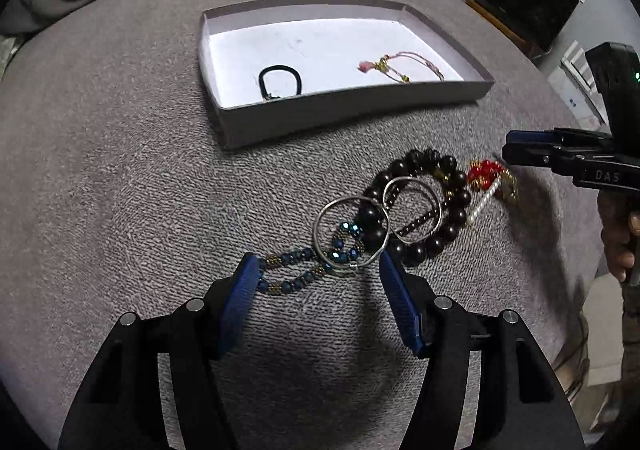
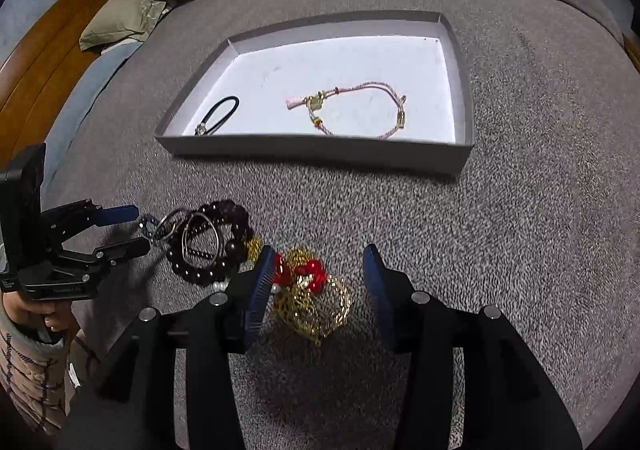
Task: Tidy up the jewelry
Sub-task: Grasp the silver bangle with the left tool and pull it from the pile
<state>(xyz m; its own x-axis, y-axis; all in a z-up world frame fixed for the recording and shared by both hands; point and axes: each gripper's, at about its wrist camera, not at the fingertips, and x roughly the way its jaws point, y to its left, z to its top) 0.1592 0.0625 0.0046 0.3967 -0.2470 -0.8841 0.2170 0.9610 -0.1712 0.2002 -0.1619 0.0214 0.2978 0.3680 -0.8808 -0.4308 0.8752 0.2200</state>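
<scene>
Jewelry lies in a tangled pile on a grey textured blanket [image 1: 120, 170], seen first from the left wrist camera. The left gripper [image 1: 316, 270] points down at the pile with its blue pads spread apart, pressing on nothing; a blue beaded bracelet [image 1: 292, 274] and a silver bangle [image 1: 352, 234] lie between them. Just beyond, a dark wooden bead bracelet [image 1: 440, 206] overlaps a second silver bangle [image 1: 412, 210], and red beads [image 1: 484, 172] sit at the far end of the pile. Farther back stands a shallow white box [image 1: 240, 122] holding a black hair tie [image 1: 280, 80] and a pink cord bracelet [image 1: 400, 68]. The right gripper [image 1: 520, 150] enters from the right edge, near the red beads.

From the right wrist camera, the right gripper [image 2: 320, 278] also points down, its jaws released and apart, straddling a gold chain bracelet [image 2: 320, 310] topped with red beads [image 2: 308, 270]; the left pad touches the beads, the right pad stands clear. The dark bead bracelet [image 2: 216, 242] lies just to the left. The left gripper [image 2: 132, 230], held in a hand [image 2: 40, 314], reaches in from the left edge with its jaws open. The white box [image 2: 320, 150] sits beyond, containing the hair tie [image 2: 224, 110] and pink cord bracelet [image 2: 360, 110].
</scene>
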